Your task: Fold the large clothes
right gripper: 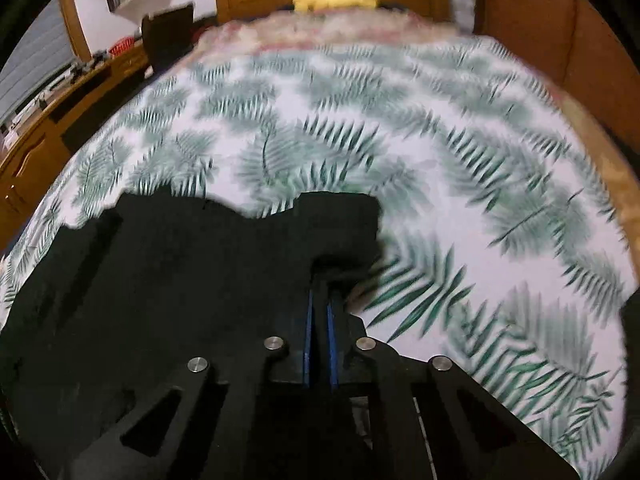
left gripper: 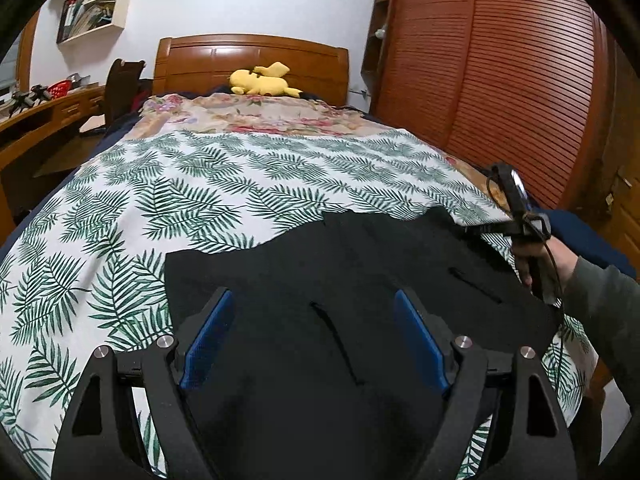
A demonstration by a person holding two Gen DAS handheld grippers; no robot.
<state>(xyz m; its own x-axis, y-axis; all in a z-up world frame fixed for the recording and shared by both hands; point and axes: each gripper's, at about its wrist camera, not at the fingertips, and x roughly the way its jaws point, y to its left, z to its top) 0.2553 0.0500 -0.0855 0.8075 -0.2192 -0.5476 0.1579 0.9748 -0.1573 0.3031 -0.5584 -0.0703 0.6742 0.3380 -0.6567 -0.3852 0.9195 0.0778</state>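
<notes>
Left wrist view: one black garment [left gripper: 360, 280] lies spread on the fern-print sheet [left gripper: 168, 200] at the bed's near end. Left gripper [left gripper: 316, 340] over it, jaws released, nothing between the two blue pads [left gripper: 208, 340]. One yellow plush toy [left gripper: 262, 80] by the headboard [left gripper: 248, 60].

Right wrist view: blurred. Right gripper [right gripper: 320, 300] jaws clenched on the garment's [right gripper: 180, 260] right edge.

Black garment [left gripper: 320, 280] cut off below (bedspread [right gripper: 400, 140] blurred).
</notes>
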